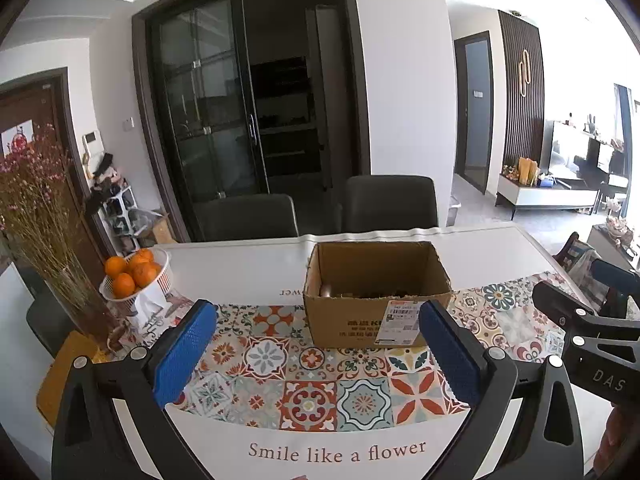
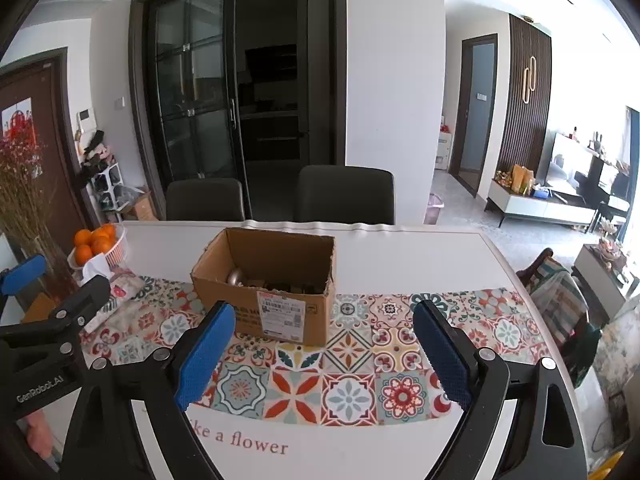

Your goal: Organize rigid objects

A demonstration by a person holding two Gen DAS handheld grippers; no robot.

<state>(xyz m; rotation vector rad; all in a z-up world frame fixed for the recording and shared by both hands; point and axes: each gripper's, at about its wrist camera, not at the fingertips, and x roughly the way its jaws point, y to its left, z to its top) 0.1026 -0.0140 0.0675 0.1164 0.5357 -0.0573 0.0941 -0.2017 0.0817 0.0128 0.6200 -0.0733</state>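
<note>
Box [image 1: 376,296] sits open-topped on the tabletop [image 1: 248,268] just ahead of both grippers, left gripper [image 1: 316,354] and right gripper [image 2: 324,354] each spread wide and holding nothing, oranges [image 1: 132,270] off to the far left.

Open brown cardboard box [image 2: 276,292], upright on the tiled table runner [image 2: 340,384], white shipping label on its near face, small dark rigid items and one rounded metallic piece [image 2: 236,278] lying inside on its bottom
</note>
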